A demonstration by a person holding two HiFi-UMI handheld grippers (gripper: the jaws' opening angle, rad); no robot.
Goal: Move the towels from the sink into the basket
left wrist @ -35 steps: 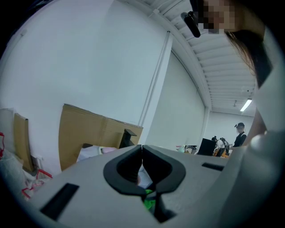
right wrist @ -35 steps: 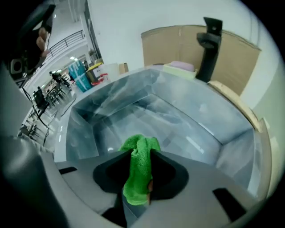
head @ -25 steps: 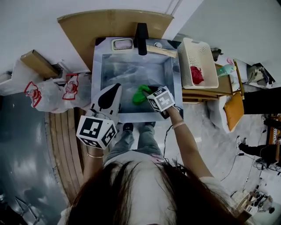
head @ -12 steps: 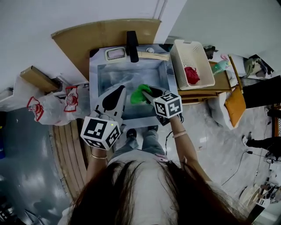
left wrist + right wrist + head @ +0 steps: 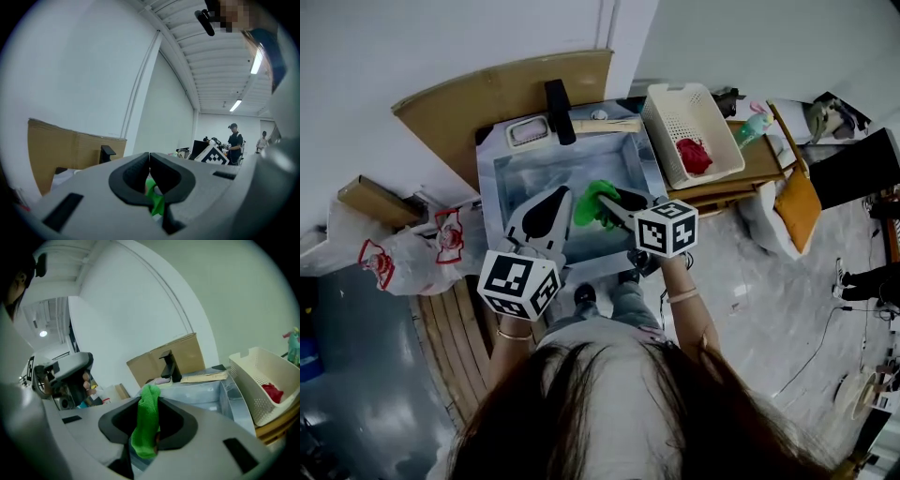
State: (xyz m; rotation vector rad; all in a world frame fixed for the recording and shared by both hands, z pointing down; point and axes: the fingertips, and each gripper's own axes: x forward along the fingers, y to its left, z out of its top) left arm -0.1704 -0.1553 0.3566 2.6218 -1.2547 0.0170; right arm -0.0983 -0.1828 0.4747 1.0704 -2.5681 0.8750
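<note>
A green towel hangs above the steel sink, pinched between the jaws of my right gripper. In the right gripper view the towel droops through the shut jaws of that gripper, with the sink below and behind it. My left gripper hovers over the sink's left half. Its jaw tips meet with nothing between them, and the green towel shows only beyond them. The white basket stands right of the sink with a red towel inside.
A black faucet and a soap tray sit at the sink's back edge, with cardboard behind. Plastic bags lie to the left. The basket rests on a wooden stand. People stand far off.
My right gripper has lifted the green towel up out of the sink and rolled its wrist. The left gripper drifted slightly up and forward, jaws unchanged.
</note>
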